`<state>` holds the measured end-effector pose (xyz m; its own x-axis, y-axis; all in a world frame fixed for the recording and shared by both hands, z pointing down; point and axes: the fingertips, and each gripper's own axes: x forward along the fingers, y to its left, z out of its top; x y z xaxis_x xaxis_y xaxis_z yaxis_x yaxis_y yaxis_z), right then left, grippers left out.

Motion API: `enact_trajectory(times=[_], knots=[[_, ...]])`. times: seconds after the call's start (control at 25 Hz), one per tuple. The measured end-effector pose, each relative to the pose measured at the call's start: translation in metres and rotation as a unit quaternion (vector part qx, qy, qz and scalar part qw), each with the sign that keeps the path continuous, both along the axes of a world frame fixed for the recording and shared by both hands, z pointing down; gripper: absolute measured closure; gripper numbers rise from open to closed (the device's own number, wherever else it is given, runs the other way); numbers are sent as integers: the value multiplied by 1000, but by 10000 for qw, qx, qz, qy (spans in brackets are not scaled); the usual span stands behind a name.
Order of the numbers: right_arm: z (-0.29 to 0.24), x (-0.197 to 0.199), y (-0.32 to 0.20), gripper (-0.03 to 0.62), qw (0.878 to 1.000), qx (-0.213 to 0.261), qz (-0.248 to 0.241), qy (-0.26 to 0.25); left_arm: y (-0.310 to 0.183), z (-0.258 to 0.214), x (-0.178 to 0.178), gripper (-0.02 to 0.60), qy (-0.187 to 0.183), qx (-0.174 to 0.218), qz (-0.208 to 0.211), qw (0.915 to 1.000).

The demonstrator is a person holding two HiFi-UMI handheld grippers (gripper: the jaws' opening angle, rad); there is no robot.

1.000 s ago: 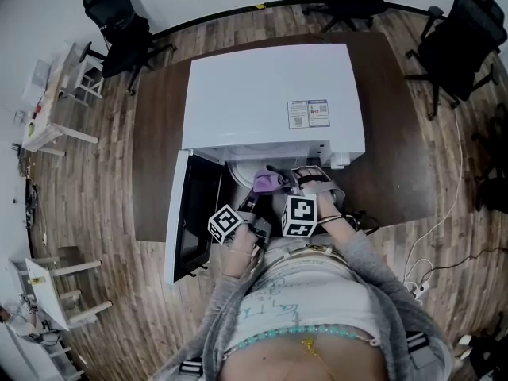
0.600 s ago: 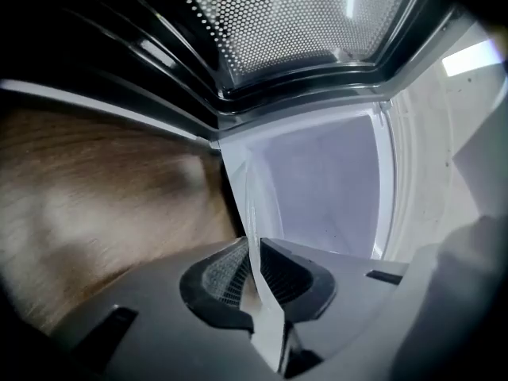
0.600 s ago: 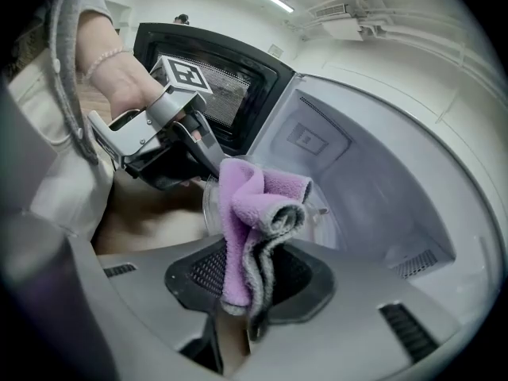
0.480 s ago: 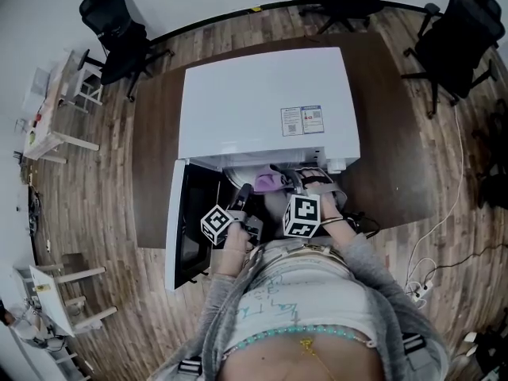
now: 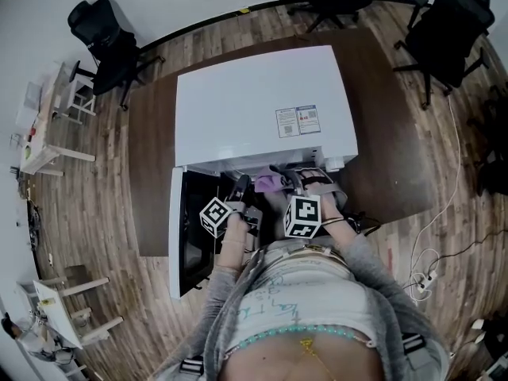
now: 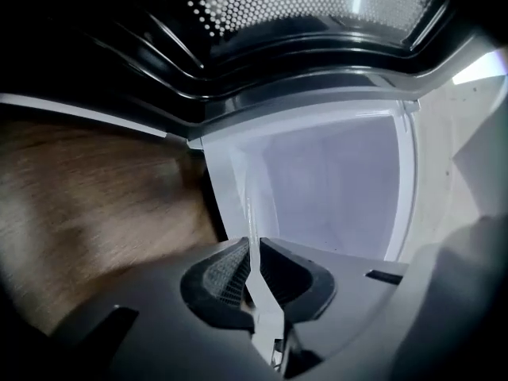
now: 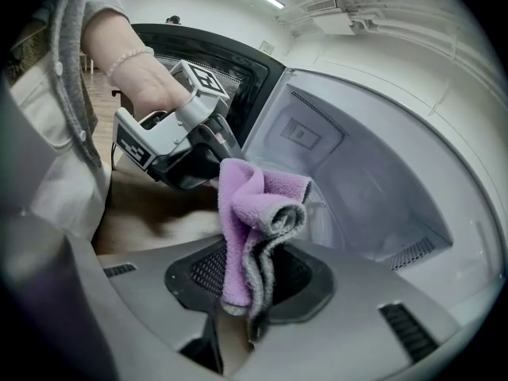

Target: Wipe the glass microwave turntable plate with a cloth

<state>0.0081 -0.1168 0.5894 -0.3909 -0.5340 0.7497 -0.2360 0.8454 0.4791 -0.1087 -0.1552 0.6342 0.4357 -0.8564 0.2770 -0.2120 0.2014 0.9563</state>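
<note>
The glass turntable plate (image 6: pixel 252 240) shows edge-on as a thin clear sheet between the pads of my left gripper (image 6: pixel 252 270). The jaws have just been closing and now pinch its rim. In the head view my left gripper (image 5: pixel 240 187) reaches into the mouth of the white microwave (image 5: pixel 262 101). My right gripper (image 7: pixel 248 280) is shut on a folded purple cloth (image 7: pixel 252 209) with a grey underside, held just in front of the open cavity (image 7: pixel 373 173). From above, the cloth (image 5: pixel 268 182) sits right of the left gripper. The plate's face is hard to make out in the right gripper view.
The microwave door (image 5: pixel 189 228) hangs open to the left, its perforated window (image 6: pixel 302 6) above the left gripper. The microwave stands on a brown wooden table (image 5: pixel 151 157). Office chairs (image 5: pixel 107 34) stand on the floor beyond. The person's torso is close behind both grippers.
My left gripper has moved forward, closer to the microwave opening, with the plate's rim between its pads. The right gripper and cloth have stayed at the cavity's mouth.
</note>
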Motion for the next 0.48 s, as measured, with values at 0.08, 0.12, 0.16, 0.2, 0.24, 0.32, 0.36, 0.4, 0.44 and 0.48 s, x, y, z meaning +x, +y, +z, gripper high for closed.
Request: enact_trajectory(times=[0.08,0.12,0.16,0.2,0.24,0.32,0.36,0.4,0.44,0.48], knots=[[1,0,1,477,10000,2,-6,30,-8,0,3,538,-32,17,30,10000],[1,1,2,477,10000,10,-5,46,-11,-1,6,539,-52,23,59,10000],[1,2,2,477,10000,19,0,62,-13,-1,8,538,-65,21,91,9999],[1,3,2,477,10000,21,10,73,-16,-2,11,539,-75,15,123,9999],[1,4,2,477,10000,11,19,75,-19,-3,14,539,-86,17,151,9998],[3,4,2,477,10000,-15,28,69,-24,-5,17,538,-119,49,187,9997],[3,4,2,477,10000,-17,28,73,-27,-6,18,538,-137,58,200,9997],[4,4,2,477,10000,-13,25,80,-30,-6,19,538,-160,49,210,9996],[4,4,1,477,10000,-5,20,89,-33,-5,19,538,-186,21,214,9996],[4,4,1,477,9999,2,13,100,-34,-3,18,538,-203,-19,214,9996]])
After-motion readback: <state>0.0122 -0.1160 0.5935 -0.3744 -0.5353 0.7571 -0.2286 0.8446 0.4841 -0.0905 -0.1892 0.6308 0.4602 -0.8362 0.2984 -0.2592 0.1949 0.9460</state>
